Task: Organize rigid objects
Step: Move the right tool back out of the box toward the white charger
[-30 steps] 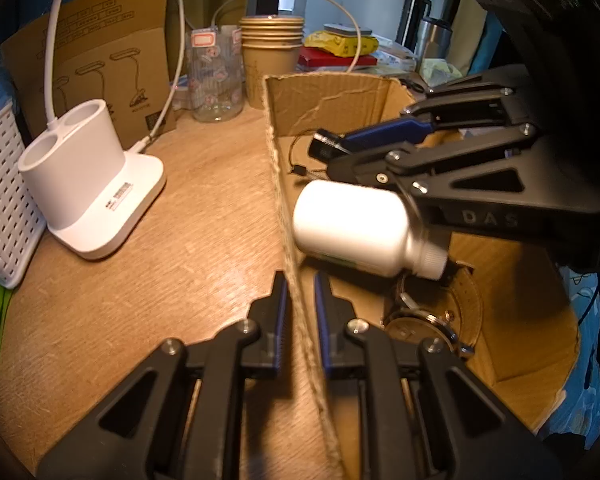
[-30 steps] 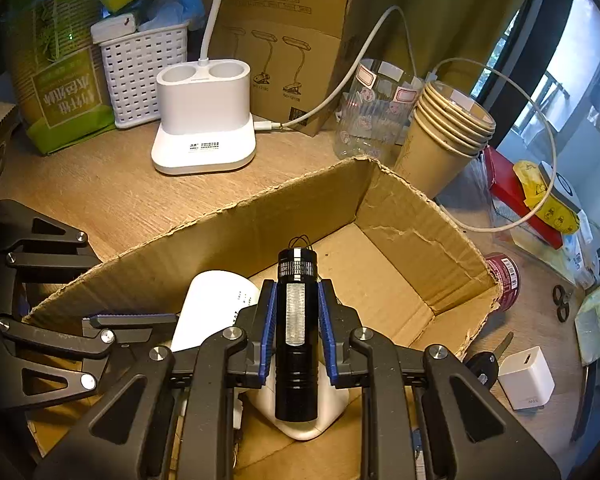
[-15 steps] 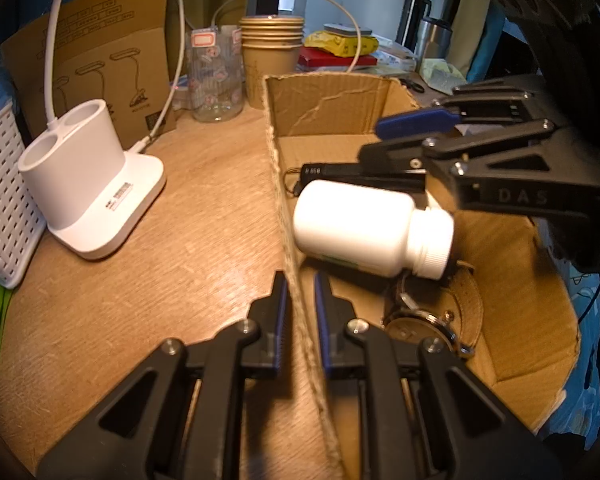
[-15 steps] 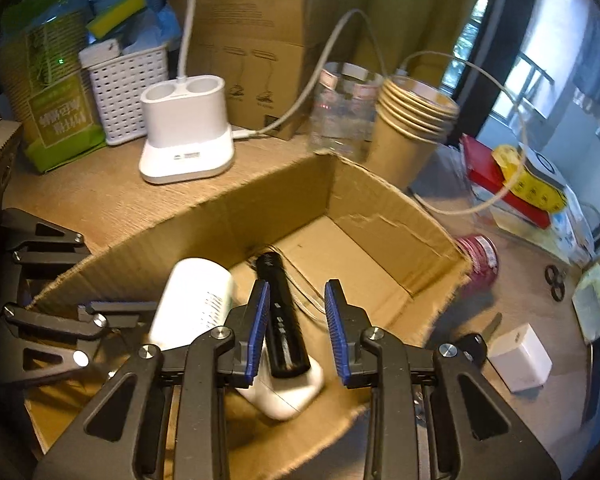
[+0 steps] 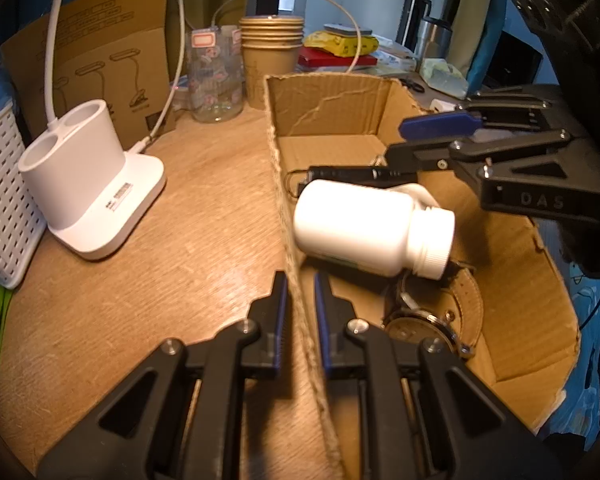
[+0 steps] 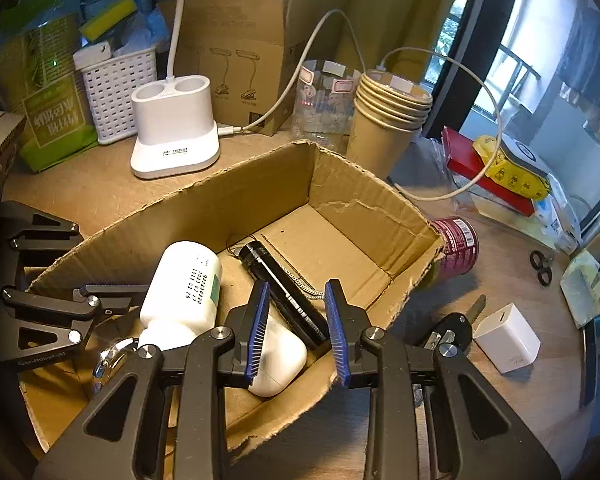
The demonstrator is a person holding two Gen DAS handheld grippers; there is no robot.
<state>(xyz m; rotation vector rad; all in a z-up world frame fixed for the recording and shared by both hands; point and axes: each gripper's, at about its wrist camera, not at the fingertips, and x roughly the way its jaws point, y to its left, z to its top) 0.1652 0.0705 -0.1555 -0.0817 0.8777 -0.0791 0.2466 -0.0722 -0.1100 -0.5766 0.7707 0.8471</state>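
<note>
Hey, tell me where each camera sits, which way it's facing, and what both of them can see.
Left wrist: rides the left tool, faces along the box wall it clamps; right tool shows at right.
Right wrist: rides the open right tool above the box, looking down inside; left tool shows at left.
Shared: box, bottle, flashlight, cups.

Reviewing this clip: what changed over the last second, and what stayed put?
The right tool let go of the black flashlight, opened and drew back above the cardboard box. The flashlight now lies in the box, one end resting on the white earbud case, beside the white bottle. Unchanged: the left tool still clamps the box wall; bottle and watch did not move.
</note>
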